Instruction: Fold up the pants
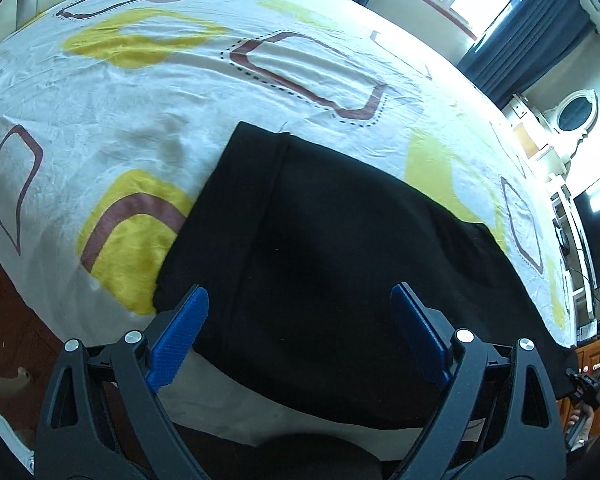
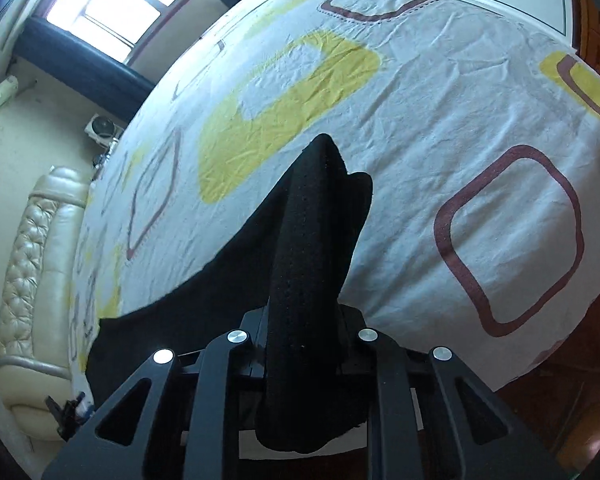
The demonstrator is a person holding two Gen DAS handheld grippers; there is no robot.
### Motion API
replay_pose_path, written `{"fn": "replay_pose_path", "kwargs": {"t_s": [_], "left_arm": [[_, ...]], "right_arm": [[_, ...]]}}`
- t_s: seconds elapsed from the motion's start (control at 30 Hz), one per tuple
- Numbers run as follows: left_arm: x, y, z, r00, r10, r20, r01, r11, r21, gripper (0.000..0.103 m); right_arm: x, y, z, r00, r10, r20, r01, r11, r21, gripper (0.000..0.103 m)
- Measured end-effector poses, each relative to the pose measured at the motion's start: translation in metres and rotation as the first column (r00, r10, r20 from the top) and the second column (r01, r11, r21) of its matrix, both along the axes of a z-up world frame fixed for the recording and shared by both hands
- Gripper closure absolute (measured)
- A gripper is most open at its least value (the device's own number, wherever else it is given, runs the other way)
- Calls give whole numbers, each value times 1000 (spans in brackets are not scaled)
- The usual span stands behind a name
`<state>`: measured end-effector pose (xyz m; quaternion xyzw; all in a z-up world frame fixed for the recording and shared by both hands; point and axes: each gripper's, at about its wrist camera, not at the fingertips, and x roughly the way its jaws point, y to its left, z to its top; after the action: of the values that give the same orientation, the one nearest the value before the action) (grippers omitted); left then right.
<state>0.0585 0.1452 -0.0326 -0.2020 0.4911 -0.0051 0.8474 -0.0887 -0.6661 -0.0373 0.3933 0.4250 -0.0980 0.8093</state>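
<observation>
We count one pair of black pants [image 1: 332, 248] on the bed [image 1: 148, 92], reaching its near edge. Our left tool [image 1: 300, 336] gapes empty above them. Our right tool [image 2: 304, 344] pinches a bunched fold; its fingertips are buried in cloth.

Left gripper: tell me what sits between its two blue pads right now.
In the left wrist view, the left gripper stands open, and only the black pants on the bedsheet show in the gap. The pads grip nothing.
</observation>
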Motion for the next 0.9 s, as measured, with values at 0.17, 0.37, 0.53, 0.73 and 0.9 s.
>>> {"fn": "replay_pose_path", "kwargs": {"t_s": [0.17,0.37,0.53,0.73,0.9], "left_arm": [[2,4,-9,999,-37,-21,38,998,43,10],[6,-3,-13,997,-61,-46,65,994,85,6],[6,5,-14,998,-39,-47,41,998,41,5],[7,3,-15,997,-51,-60,54,997,61,5],[8,-1,-18,994,-79,-70,85,992,97,3]], "right_arm": [[-5,13,40,997,-18,80,15,999,44,83],[20,69,98,986,62,152,-62,998,-2,83],[52,143,127,970,178,167,-165,982,-90,83],[95,242,119,947,302,109,-278,941,-194,83],[125,312,81,933,357,32,-342,913,-223,83]]}}
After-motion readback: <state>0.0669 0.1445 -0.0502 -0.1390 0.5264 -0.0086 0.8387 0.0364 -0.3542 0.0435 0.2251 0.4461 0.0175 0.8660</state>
